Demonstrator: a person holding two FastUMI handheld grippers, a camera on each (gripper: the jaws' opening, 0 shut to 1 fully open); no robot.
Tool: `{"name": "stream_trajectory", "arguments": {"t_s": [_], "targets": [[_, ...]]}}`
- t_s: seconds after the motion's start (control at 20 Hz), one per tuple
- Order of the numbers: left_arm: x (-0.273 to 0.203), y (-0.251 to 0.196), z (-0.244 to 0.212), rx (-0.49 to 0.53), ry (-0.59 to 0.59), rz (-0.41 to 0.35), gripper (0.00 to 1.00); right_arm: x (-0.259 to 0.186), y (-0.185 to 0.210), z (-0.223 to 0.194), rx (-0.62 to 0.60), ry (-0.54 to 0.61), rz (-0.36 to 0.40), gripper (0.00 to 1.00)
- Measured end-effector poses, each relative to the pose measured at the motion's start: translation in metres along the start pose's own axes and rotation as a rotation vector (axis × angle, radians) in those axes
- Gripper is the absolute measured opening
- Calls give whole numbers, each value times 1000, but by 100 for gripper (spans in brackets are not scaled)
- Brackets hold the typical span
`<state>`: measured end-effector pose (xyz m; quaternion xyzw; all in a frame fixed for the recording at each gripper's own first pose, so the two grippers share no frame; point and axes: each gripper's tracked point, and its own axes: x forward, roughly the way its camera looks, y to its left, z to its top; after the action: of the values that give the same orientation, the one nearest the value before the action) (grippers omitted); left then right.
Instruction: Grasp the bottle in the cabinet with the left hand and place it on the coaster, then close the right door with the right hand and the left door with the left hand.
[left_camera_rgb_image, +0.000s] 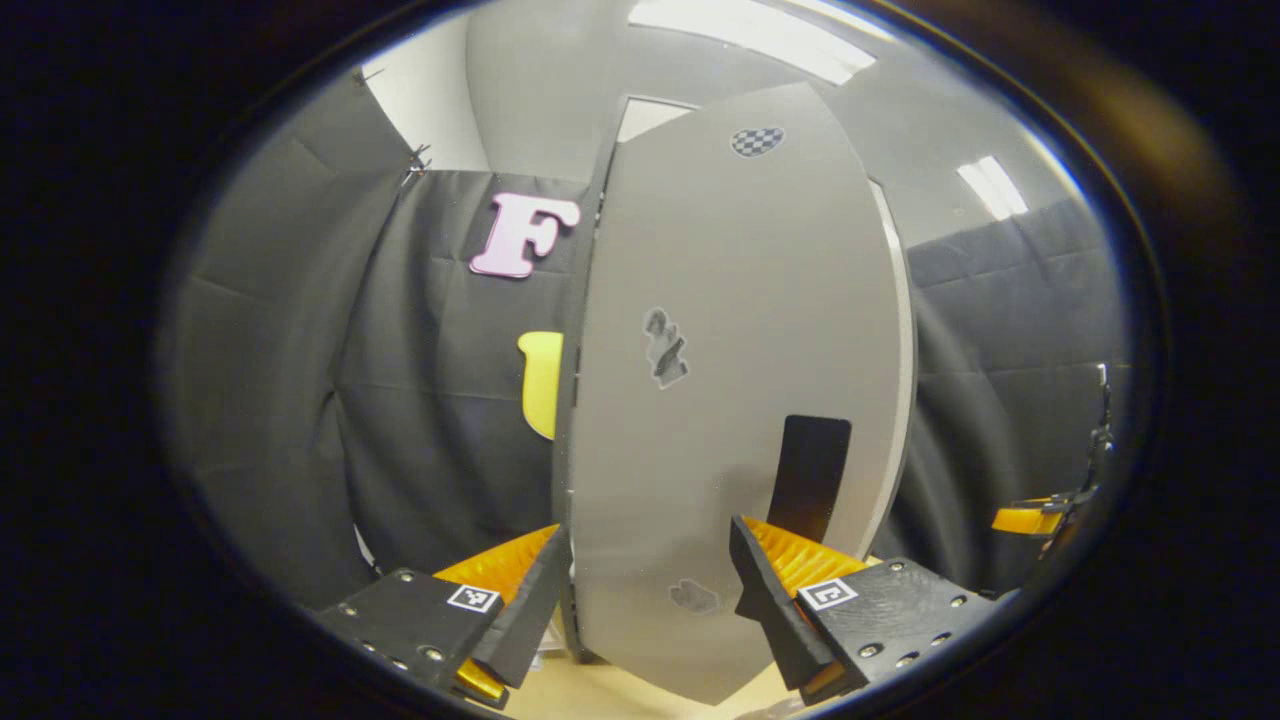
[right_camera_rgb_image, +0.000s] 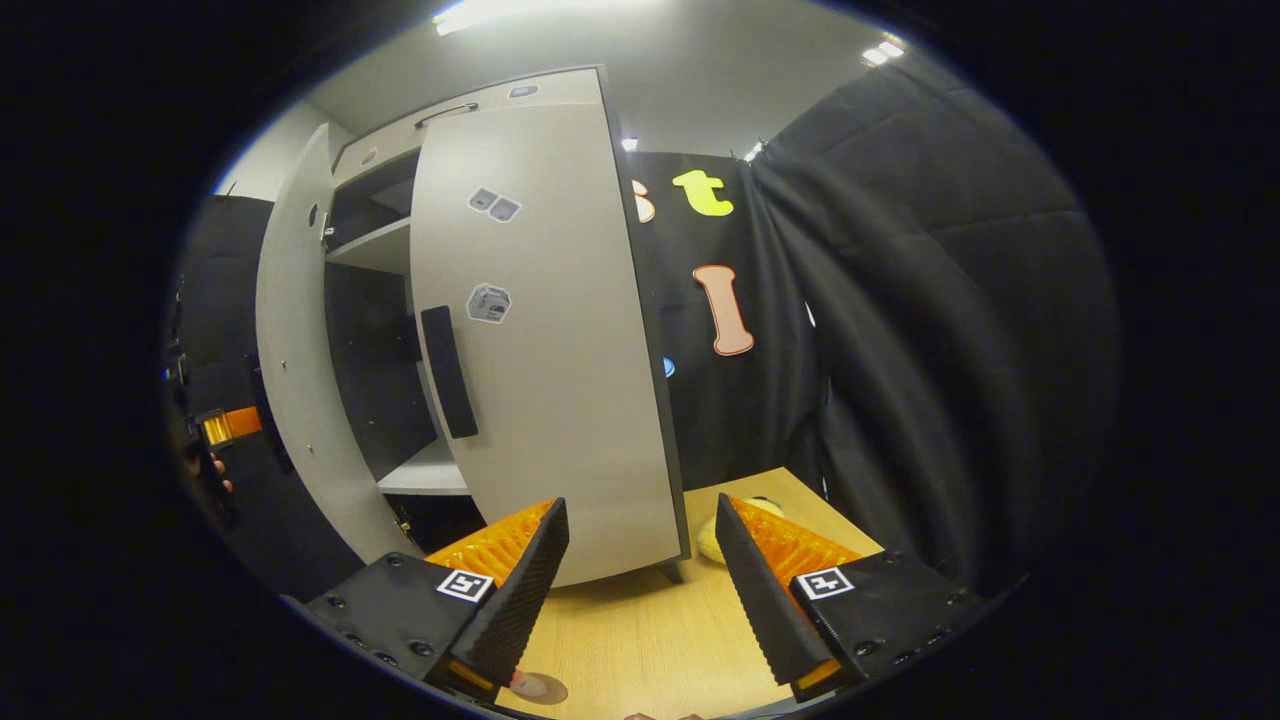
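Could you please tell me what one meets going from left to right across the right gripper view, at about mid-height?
The other tongs at the far left → the open left door → the cabinet's dark inside with its shelf → the right door with its dark handle → the black cloth wall.

walls: black cloth (right_camera_rgb_image: 900, 300) | ceiling: grey, light panels (left_camera_rgb_image: 750, 40) | table (right_camera_rgb_image: 640, 630): pale wood

A pale yellow object (right_camera_rgb_image: 712, 535) lies on the wooden table (right_camera_rgb_image: 640, 640) near the black cloth wall (right_camera_rgb_image: 900, 350)
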<state>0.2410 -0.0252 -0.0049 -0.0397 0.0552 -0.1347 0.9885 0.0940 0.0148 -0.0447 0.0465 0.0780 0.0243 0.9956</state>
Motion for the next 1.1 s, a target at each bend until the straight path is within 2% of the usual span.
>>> {"name": "stream_trajectory", "arguments": {"t_s": [0.1, 0.15, 0.2, 0.25, 0.3, 0.35, 0.4, 0.45, 0.5, 0.6, 0.65, 0.7, 0.85, 1.1], "targets": [[16, -17, 2, -39, -19, 7, 98, 10, -7, 6, 10, 5, 11, 94], [20, -19, 3, -63, -25, 21, 93, 15, -11, 11, 10, 2, 15, 94], [22, -22, 4, -85, -26, 28, 93, 18, -15, 17, 5, -4, 20, 94], [19, -23, 5, -97, -28, 38, 99, 20, -18, 23, -2, -11, 24, 94], [13, -21, 6, -96, -34, 55, 99, 24, -22, 28, -9, -16, 29, 94], [4, -18, 6, -91, -38, 75, 93, 27, -26, 30, -13, -19, 34, 91], [-7, -18, 6, -83, -38, 92, 93, 30, -29, 33, -11, -20, 40, 94], [-17, -16, 6, -69, -37, 116, 92, 34, -32, 35, -9, -22, 46, 91], [-32, -11, 5, -53, -36, 142, 92, 38, -35, 38, -9, -26, 50, 94], [-56, -8, 5, -19, -40, 184, 92, 45, -41, 42, -14, -41, 44, 91], [-68, -7, 7, -6, -46, 203, 95, 48, -43, 44, -16, -47, 42, 94], [-77, -7, 10, 4, -58, 218, 92, 51, -44, 47, -20, -56, 42, 91], [-105, -15, 23, 32, -93, 248, 96, 55, -48, 62, -38, -107, 25, 96], [-148, -28, 33, 102, -125, 294, 99, 51, -35, 75, -59, -154, 97, 96]]}}
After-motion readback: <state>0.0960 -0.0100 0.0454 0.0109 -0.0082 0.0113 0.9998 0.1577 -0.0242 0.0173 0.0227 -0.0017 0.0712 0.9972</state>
